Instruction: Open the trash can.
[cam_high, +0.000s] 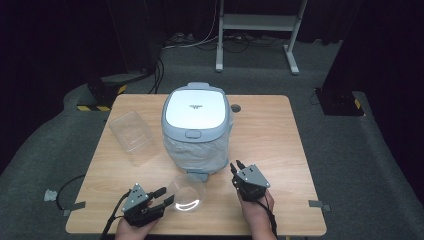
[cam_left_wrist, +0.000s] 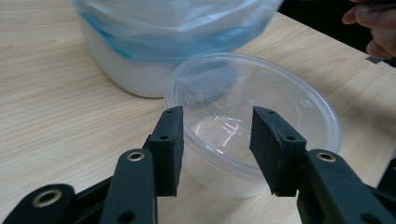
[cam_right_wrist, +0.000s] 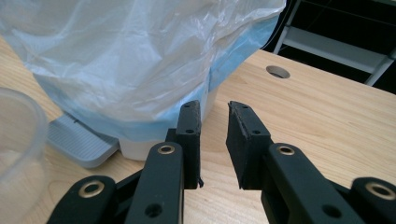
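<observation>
Table edge: the left gripper (cam_high: 165, 196) sits low on the near side of the wooden table (cam_high: 280, 145), close to the front edge, the hand just over the lip.
Open room, left: bare wood runs from that gripper out to the table's left edge, and up toward the clear rectangular tub (cam_high: 131, 135) lying well apart near the back-left.
Open room, right: the right gripper (cam_high: 235, 167) has a wide clear stretch of tabletop to its right, out to a small round hole (cam_right_wrist: 278, 72) in the wood.
Blocker: the pedal bin (cam_high: 196, 127) with its plastic liner (cam_right_wrist: 140, 56) fills the middle, its grey foot pedal (cam_right_wrist: 77, 142) poking toward the near side between the two grippers.
Bowl position: the clear round container (cam_left_wrist: 254, 135) stands just in front of the bin, near its base, right of the left gripper.
Bowl and left gripper: in the left gripper view the near rim lies right between the two jaws, jaws roughly half open on either side of it, pads not pressing, nothing gripped.
Right gripper: jaws a narrow gap apart, nothing between them, aimed at the bin's lower wall and liner.
Bowl attitude: upright, mouth up, round, so no long axis to call.
Bowl from the right: its curved edge (cam_right_wrist: 21, 140) shows at the left of the right gripper view, well clear of those jaws.
</observation>
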